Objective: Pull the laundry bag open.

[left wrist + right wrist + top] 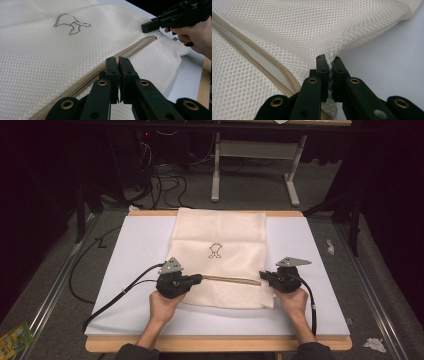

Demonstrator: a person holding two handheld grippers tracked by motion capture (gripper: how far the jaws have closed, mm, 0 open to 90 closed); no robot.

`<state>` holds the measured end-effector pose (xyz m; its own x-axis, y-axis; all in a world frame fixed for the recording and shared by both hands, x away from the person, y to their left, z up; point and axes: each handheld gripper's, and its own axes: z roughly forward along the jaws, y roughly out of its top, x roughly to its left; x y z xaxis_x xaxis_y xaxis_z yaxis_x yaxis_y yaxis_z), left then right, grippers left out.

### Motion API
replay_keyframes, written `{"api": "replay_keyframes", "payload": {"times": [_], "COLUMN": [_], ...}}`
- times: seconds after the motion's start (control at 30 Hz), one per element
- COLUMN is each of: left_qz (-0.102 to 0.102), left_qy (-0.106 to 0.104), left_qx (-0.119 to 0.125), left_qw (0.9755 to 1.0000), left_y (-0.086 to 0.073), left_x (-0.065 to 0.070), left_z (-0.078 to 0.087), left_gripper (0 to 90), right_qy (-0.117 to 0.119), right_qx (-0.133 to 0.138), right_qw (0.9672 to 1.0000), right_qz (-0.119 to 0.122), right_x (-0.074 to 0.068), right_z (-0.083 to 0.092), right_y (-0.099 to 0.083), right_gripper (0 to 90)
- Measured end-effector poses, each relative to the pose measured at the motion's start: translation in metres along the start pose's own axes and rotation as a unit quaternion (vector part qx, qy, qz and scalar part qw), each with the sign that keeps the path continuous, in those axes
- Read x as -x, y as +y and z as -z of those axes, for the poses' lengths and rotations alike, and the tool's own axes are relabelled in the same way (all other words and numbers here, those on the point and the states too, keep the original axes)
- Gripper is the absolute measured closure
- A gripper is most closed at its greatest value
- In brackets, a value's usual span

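High view: a cream mesh laundry bag lies flat on the white worktop, each end of its zipper pinned, probably to keep it taut; grey floor, cables, a stand behind.

Left gripper view: the left hand-held gripper is closed at the zipper.

Right gripper view: the right hand-held gripper pinches mesh.
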<state>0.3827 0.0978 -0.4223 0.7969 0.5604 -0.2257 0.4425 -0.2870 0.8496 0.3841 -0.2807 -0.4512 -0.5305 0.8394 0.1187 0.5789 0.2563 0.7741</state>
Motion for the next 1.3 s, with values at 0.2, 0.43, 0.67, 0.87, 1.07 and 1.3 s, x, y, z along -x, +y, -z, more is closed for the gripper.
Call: {"api": "replay_keyframes", "payload": {"times": [0.2, 0.43, 0.67, 0.87, 1.07, 1.3], "left_qz": [0.004, 0.006, 0.006, 0.011, 0.012, 0.017], "left_qy": [0.001, 0.005, 0.011, 0.010, 0.013, 0.013], "left_qx": [0.005, 0.012, 0.018, 0.021, 0.024, 0.027], "left_qw": [1.0000, 0.9999, 0.9998, 0.9997, 0.9996, 0.9994], "left_y": [-0.002, -0.003, -0.002, -0.004, -0.005, -0.007], "left_x": [-0.002, -0.003, -0.005, -0.008, -0.010, -0.013], "left_z": [0.004, 0.008, 0.014, 0.019, 0.022, 0.028], "left_gripper": [87.2, 87.2, 87.2, 87.2, 87.2, 87.2], "right_qy": [-0.001, -0.002, -0.003, -0.003, -0.003, -0.001], "right_qx": [0.001, 0.001, 0.003, 0.003, 0.002, 0.001], "right_qw": [1.0000, 1.0000, 1.0000, 1.0000, 1.0000, 1.0000], "right_qz": [0.001, -0.004, -0.004, -0.006, -0.002, -0.004], "right_x": [0.000, 0.002, 0.003, 0.003, 0.003, 0.002], "right_z": [0.001, 0.002, 0.004, 0.005, 0.003, 0.004], "right_y": [0.001, 0.000, 0.001, 0.001, 0.001, 0.001], "right_gripper": [87.9, 87.9, 87.9, 87.8, 87.8, 87.8]}}
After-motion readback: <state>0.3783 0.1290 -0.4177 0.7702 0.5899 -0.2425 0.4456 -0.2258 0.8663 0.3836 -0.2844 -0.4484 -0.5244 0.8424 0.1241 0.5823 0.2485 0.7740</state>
